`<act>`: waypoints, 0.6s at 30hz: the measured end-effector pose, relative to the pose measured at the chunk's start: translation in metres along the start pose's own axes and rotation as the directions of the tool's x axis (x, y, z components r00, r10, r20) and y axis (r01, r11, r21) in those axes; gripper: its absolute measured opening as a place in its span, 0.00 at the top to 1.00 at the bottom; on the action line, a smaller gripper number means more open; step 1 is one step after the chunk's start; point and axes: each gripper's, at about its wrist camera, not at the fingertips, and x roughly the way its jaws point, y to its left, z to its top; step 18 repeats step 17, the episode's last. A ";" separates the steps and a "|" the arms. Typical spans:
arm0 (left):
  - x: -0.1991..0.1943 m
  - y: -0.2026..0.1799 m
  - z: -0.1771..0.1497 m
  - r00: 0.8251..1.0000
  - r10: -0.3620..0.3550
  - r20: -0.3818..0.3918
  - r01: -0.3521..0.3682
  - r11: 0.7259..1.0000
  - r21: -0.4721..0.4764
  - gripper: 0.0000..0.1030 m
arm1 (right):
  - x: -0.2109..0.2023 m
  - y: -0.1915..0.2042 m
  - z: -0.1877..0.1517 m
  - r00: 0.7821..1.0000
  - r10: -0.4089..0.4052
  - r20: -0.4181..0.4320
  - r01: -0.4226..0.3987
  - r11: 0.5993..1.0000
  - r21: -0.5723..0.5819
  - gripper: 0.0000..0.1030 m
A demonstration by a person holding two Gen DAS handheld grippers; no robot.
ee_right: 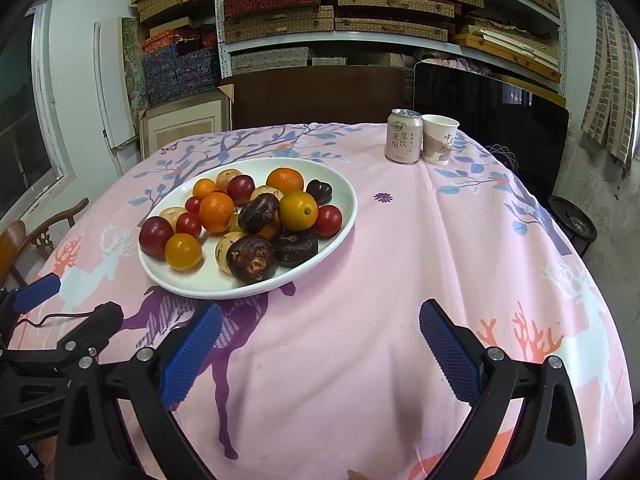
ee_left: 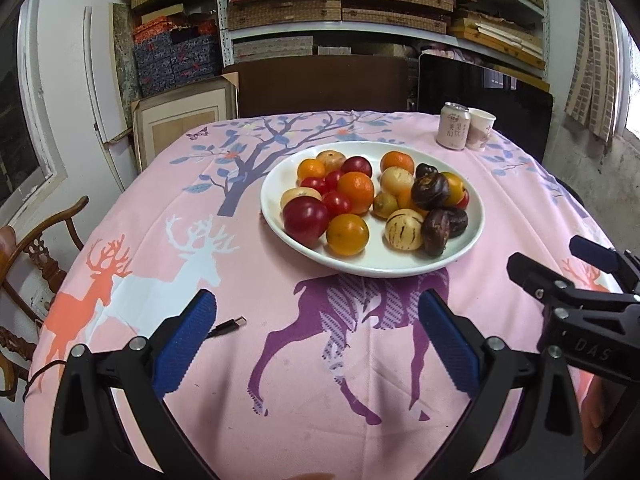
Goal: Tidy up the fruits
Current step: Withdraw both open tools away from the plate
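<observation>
Room: shelves (ee_left: 384,4) stacked with woven and patterned boxes fill the top of both views, behind a table under a pink deer-print cloth (ee_left: 280,360).
Plate: a white plate (ee_left: 276,216) sits centre frame in my left view and left of centre in my right view, resting on the cloth.
Fruits: all of them lie piled on the plate, among them oranges (ee_left: 355,192), red plums (ee_left: 306,216), small red tomatoes (ee_left: 337,203), pale striped melons (ee_left: 404,229) and dark brown fruits (ee_left: 430,190).
Can and cup: a drink can (ee_right: 404,136) and a paper cup (ee_right: 439,139) stand touching, upper right, well apart from the plate.
Left claw: my left gripper (ee_left: 316,344) is spread wide, nothing between the blue pads (ee_left: 184,344), low in frame above bare cloth.
Right claw: my right gripper (ee_right: 320,352) is equally wide and empty, near the plate's front rim.
Cable: a black plug end (ee_left: 230,326) lies on the cloth beside my left pad.
</observation>
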 end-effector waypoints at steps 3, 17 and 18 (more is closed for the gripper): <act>-0.001 0.000 -0.001 1.000 -0.006 0.003 0.006 1.000 -0.007 0.04 | 0.001 0.001 0.000 1.000 0.000 -0.009 0.000 1.000 -0.002 0.03; -0.009 0.003 0.000 0.999 0.011 0.051 -0.010 1.000 -0.028 0.04 | 0.001 -0.002 0.000 1.000 0.005 -0.005 -0.005 1.000 0.009 0.03; -0.009 0.003 0.000 0.999 0.011 0.051 -0.010 1.000 -0.028 0.04 | 0.001 -0.002 0.000 1.000 0.005 -0.005 -0.005 1.000 0.009 0.03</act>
